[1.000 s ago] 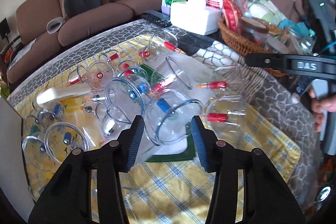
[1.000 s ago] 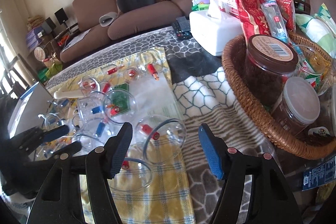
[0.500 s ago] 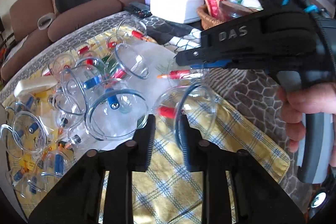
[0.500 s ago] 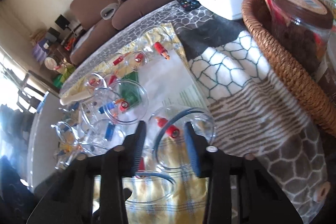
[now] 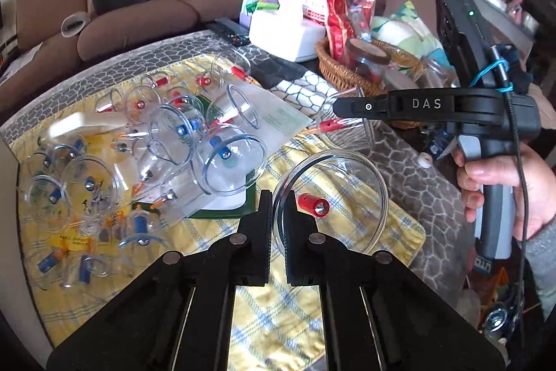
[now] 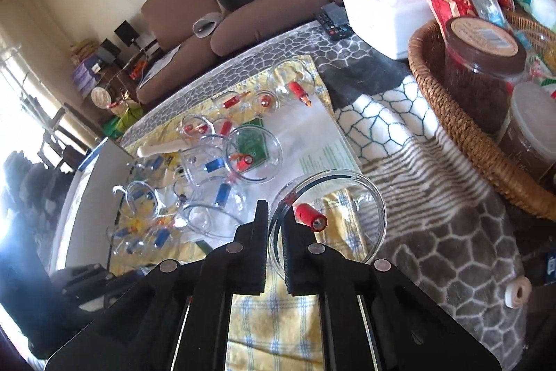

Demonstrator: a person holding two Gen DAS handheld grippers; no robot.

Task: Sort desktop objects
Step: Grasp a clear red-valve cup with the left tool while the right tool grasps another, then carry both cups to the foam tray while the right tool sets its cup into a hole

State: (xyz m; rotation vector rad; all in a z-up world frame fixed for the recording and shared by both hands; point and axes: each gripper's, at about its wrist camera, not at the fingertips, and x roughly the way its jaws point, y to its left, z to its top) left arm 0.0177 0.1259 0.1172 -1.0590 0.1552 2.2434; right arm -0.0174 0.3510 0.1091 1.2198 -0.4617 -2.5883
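Many clear cupping cups with red or blue valves lie on a yellow checked cloth [image 5: 250, 301]. My left gripper [image 5: 277, 214] is shut on the rim of a large clear cup with a red valve [image 5: 330, 200], held above the cloth. My right gripper [image 6: 275, 225] is shut on the rim of another large clear cup with a red valve [image 6: 326, 214]. In the left wrist view the right gripper [image 5: 338, 108] holds its cup [image 5: 344, 127] in the air over the table's right part. A pile of blue-valved cups [image 5: 222, 162] lies to the left.
A wicker basket [image 6: 451, 113] with brown jars [image 6: 483, 51] and snack bags stands at the right. A white tissue box [image 6: 385, 9] and remote controls [image 6: 333, 23] sit at the back. A white pump handle [image 5: 87, 124] lies at the left. A sofa is behind the table.
Both grippers went from open to shut, each on the rim of a red-valved cup. Both cups have been lifted off the cloth.
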